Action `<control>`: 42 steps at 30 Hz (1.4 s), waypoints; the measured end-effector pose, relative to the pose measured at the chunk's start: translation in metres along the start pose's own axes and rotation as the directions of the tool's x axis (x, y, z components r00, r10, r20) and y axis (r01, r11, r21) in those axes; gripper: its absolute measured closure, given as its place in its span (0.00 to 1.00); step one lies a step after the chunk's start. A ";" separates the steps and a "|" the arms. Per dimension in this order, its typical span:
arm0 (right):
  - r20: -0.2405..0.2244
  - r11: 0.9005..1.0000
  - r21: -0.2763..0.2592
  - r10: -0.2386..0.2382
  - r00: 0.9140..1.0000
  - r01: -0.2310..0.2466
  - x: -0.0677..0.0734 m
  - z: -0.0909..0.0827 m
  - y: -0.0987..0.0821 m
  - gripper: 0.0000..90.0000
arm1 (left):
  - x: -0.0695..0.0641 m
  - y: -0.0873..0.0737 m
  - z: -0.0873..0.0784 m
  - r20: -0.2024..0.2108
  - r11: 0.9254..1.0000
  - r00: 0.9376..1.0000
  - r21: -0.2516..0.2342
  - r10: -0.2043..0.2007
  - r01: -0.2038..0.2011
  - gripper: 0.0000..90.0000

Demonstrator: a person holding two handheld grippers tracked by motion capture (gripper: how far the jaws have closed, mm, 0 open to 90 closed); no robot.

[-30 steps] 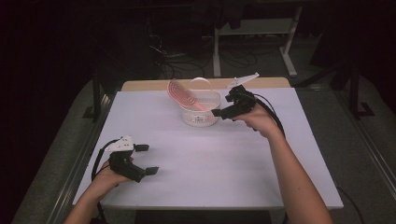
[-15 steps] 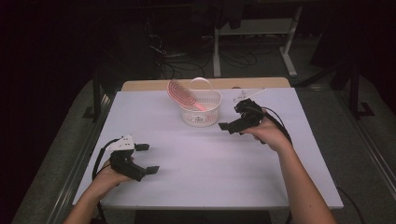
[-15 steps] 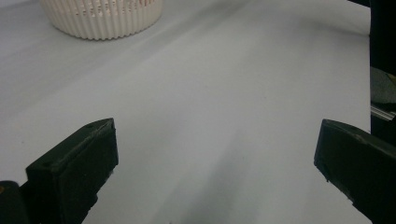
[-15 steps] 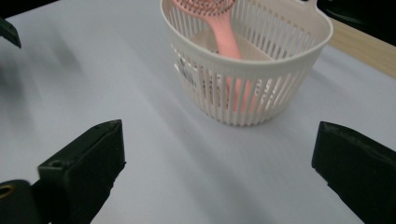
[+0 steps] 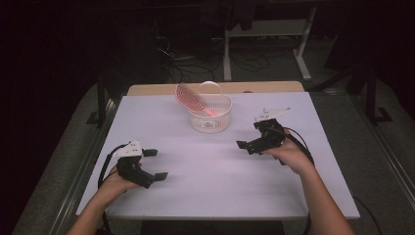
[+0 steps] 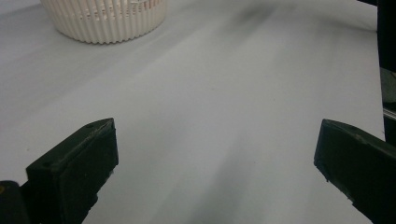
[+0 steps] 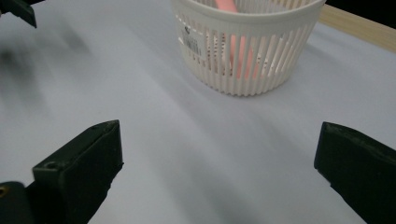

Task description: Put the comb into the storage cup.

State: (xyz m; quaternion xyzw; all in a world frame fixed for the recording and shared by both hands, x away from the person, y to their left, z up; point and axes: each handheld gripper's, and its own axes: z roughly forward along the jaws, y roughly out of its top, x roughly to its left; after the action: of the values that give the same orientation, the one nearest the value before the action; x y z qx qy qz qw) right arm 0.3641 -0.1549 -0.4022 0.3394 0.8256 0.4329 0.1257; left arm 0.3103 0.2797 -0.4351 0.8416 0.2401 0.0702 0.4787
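Now, nearest the person, the left gripper (image 5: 155,165) is sitting low over the near-left of the white table (image 5: 210,191), jaws spread wide with nothing between them, just as a second ago. Farther in and to the right, the right gripper (image 5: 246,145) is drawing back toward the near side and sinking, away from the basket it stood beside a second ago; its jaws have just been opening and are gaping fully, holding nothing. Beyond it, at the far middle of the table, the white slatted basket (image 5: 210,117) is standing upright with the pink brush (image 5: 192,98) leaning in it, head poking over the far-left rim. Judging by this, the drop into the basket is looking finished.
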 end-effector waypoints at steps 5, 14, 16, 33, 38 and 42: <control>-0.004 1.000 -0.017 0.005 1.000 -0.005 0.003 -0.006 -0.014 0.01 | -0.001 0.000 0.001 0.002 1.000 1.000 0.004 0.007 -0.007 0.00; 0.005 0.999 -0.040 0.015 1.000 -0.014 0.006 -0.015 -0.034 0.01 | -0.003 -0.001 0.002 0.005 1.000 1.000 0.012 0.012 -0.012 0.00; 0.011 0.999 -0.036 0.007 1.000 -0.007 0.009 -0.016 -0.039 0.01 | -0.003 -0.001 0.003 0.005 1.000 1.000 0.013 0.012 -0.012 0.00; 0.025 0.997 -0.064 0.045 0.999 -0.044 0.016 -0.037 -0.079 0.01 | -0.004 -0.001 0.000 0.000 1.000 1.000 0.008 0.011 -0.011 0.00; 0.031 0.998 -0.054 0.047 0.998 -0.045 0.016 -0.041 -0.089 0.01 | -0.004 -0.001 -0.001 -0.002 1.000 1.000 0.005 0.009 -0.009 0.00; 0.031 0.998 -0.047 0.049 0.998 -0.048 0.014 -0.042 -0.094 0.01 | -0.004 -0.001 -0.001 -0.001 1.000 1.000 0.006 0.013 -0.013 0.00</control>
State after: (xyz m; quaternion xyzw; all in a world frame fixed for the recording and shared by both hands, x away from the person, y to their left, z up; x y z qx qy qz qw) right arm 0.2896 -0.2090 -0.4512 0.3634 0.8046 0.4493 0.1363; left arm 0.3056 0.2788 -0.4354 0.8445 0.2352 0.0727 0.4756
